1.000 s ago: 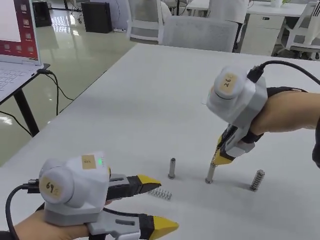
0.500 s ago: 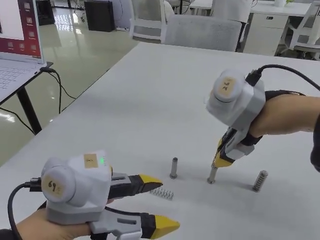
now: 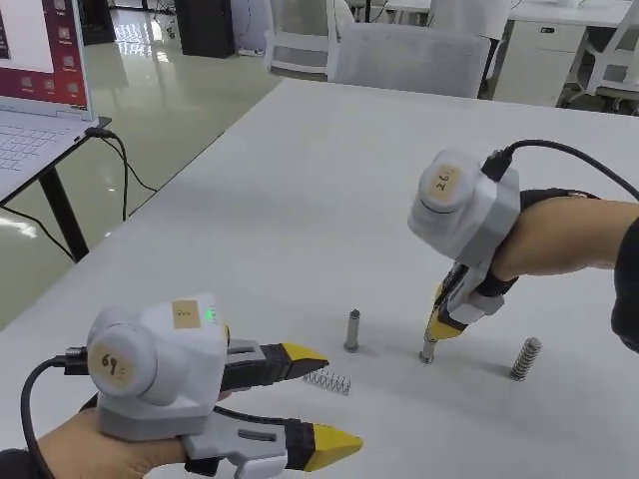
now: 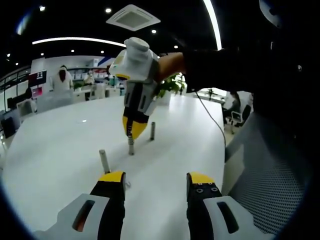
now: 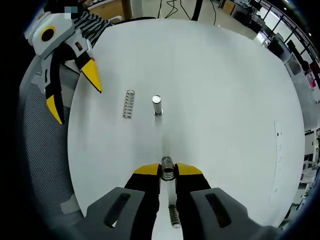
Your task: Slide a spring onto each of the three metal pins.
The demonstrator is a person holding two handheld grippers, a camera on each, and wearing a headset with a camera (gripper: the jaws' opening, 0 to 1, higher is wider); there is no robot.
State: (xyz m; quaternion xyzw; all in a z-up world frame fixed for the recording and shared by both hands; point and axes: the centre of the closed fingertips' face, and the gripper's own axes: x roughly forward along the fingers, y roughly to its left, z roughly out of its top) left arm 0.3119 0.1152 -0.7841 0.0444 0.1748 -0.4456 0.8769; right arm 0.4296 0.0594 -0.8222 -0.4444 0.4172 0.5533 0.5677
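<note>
Nearest in, the left tool (image 3: pixel 319 397) is hovering low over the white worktop (image 3: pixel 329 180), its yellow-tipped jaws standing wide apart and gripping nothing. Just off one of those tips the loose spring (image 3: pixel 327 380) is lying on its side, close to the jaw but not touching it. Right behind it the bare pin (image 3: pixel 352 330) is standing upright, near the spring yet clear of it.

A little further along, the right tool (image 3: pixel 442 327) is pointing steeply down, jaws pinched almost together on the clamped spring (image 5: pixel 168 169). That spring is sitting at the top of the middle pin (image 3: pixel 427 350). The tool's body is covering the pin's head in the head view, so how far the spring is seated is hard to call. Beside it, the end pin (image 3: pixel 523 365) is standing upright, wearing the fitted spring (image 3: pixel 527 351) around its shaft.

Out beyond the worktop's edge, a laptop (image 3: pixel 35 80) is glowing off to the side and a black cable (image 3: pixel 125 175) is trailing down from it. A grey chair (image 3: pixel 404 60) is sitting against the far side.
</note>
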